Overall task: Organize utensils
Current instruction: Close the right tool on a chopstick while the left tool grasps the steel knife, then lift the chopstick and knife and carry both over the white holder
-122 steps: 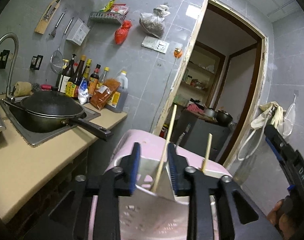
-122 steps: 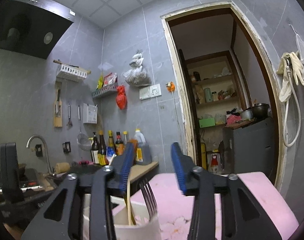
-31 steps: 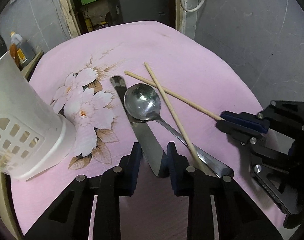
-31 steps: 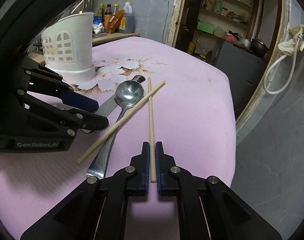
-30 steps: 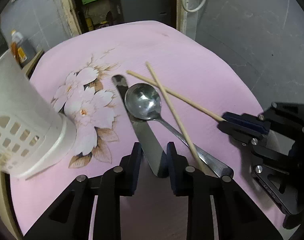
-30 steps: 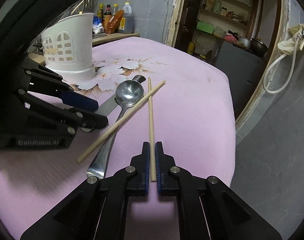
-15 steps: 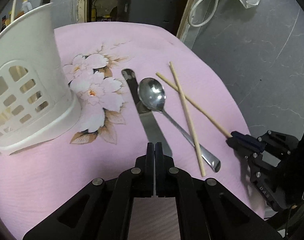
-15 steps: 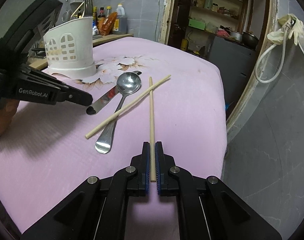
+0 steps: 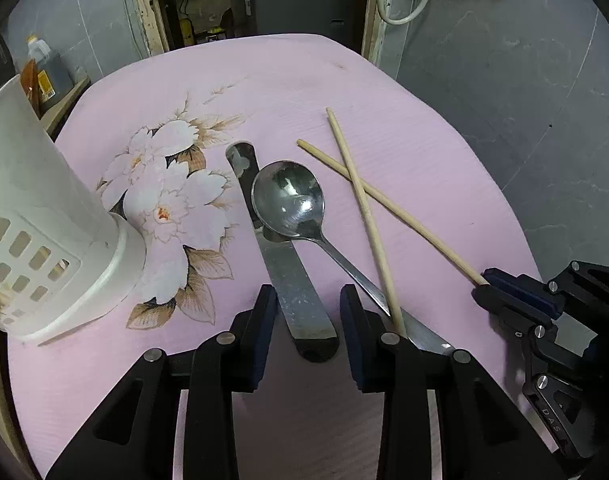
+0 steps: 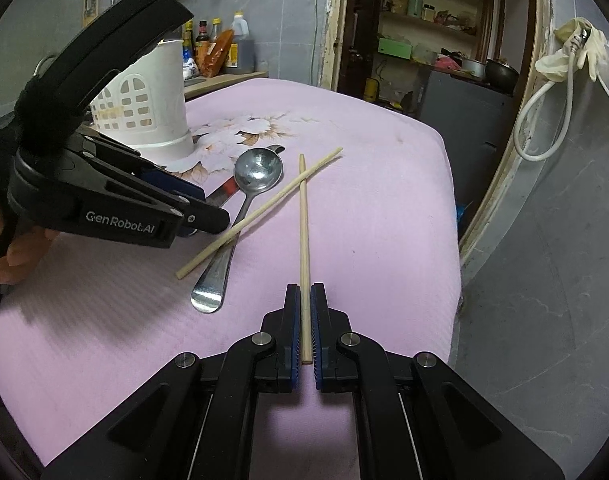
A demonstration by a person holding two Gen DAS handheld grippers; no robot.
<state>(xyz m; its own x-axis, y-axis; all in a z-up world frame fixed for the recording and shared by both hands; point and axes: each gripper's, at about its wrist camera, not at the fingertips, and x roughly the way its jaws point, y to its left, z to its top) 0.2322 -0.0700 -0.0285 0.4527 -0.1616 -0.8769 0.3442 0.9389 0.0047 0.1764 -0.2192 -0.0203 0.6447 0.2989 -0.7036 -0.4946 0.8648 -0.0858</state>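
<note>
A small grey-tiled kitchen, with a doorway behind opening onto a cluttered storeroom, and in front of it a worktop [image 9: 384, 92] under a pink cloth printed with pale blossoms. At its left edge stands a white slotted utensil holder [image 9: 44, 240], upright; from the right wrist view its top is hidden behind the other tool, so what it holds cannot be made out.

The loose pieces lie together in the middle of the cloth. A table knife [image 9: 282, 258] lies flat, pointing away from the holder side, and a steel spoon [image 9: 288, 200] rests bowl-up with its bowl overlapping the knife's blade and its handle running off toward the near right. Two wooden chopsticks cross one another just right of the spoon: the nearer chopstick [image 9: 364, 208] lies over the spoon's handle, and the far chopstick [image 9: 392, 208] runs out toward the right edge.

The left gripper [image 9: 307, 298] is low over the cloth, its jaws spread wide to either side of the knife's handle end without touching it. The right gripper [image 10: 304, 300] has its jaws pinched narrow on the end of the far chopstick, whose length still lies along the cloth.
</note>
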